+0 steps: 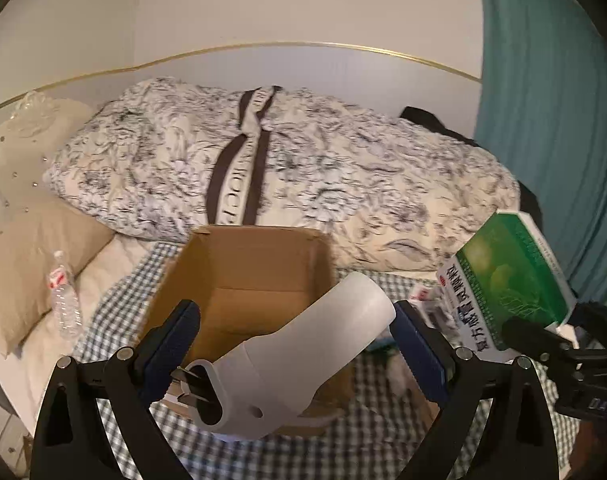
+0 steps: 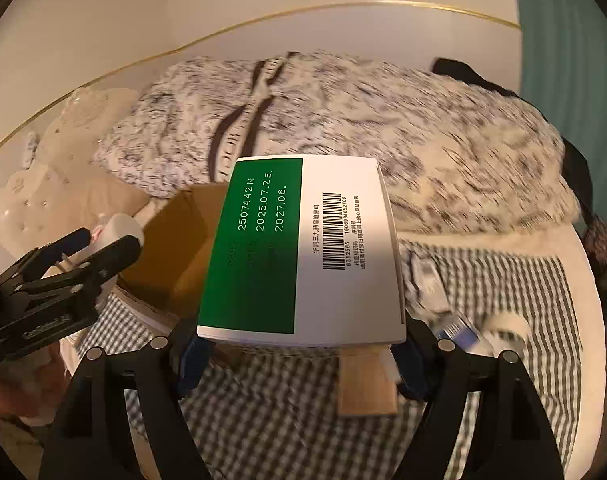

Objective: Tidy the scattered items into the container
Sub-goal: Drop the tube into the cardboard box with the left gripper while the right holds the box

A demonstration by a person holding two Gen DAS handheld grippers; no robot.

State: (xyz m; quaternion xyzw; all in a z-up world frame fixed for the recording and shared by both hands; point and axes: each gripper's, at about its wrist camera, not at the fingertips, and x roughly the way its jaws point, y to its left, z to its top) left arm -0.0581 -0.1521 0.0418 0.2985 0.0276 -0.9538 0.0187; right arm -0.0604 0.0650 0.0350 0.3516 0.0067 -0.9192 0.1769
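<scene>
My left gripper point(image 1: 293, 320) is shut on a white plastic device point(image 1: 303, 360) that has metal prongs at its near end. It hangs tilted over the open cardboard box point(image 1: 243, 276) on the checked cloth. My right gripper point(image 2: 301, 342) is shut on a green-and-white medicine box point(image 2: 299, 248), held to the right of the cardboard box point(image 2: 175, 248) and partly over it. In the left wrist view the medicine box point(image 1: 511, 280) shows at the right edge. In the right wrist view the left gripper point(image 2: 107, 240) shows at the left with the white device point(image 2: 119, 226).
A clear water bottle point(image 1: 63, 296) lies left of the cardboard box, by beige pillows. A floral quilt point(image 1: 303, 168) is heaped behind. Small packets point(image 2: 427, 280), a blue-and-white item point(image 2: 459, 332) and a tape roll point(image 2: 507, 324) lie on the checked cloth point(image 2: 263, 412) at the right. A teal curtain point(image 1: 543, 120) hangs far right.
</scene>
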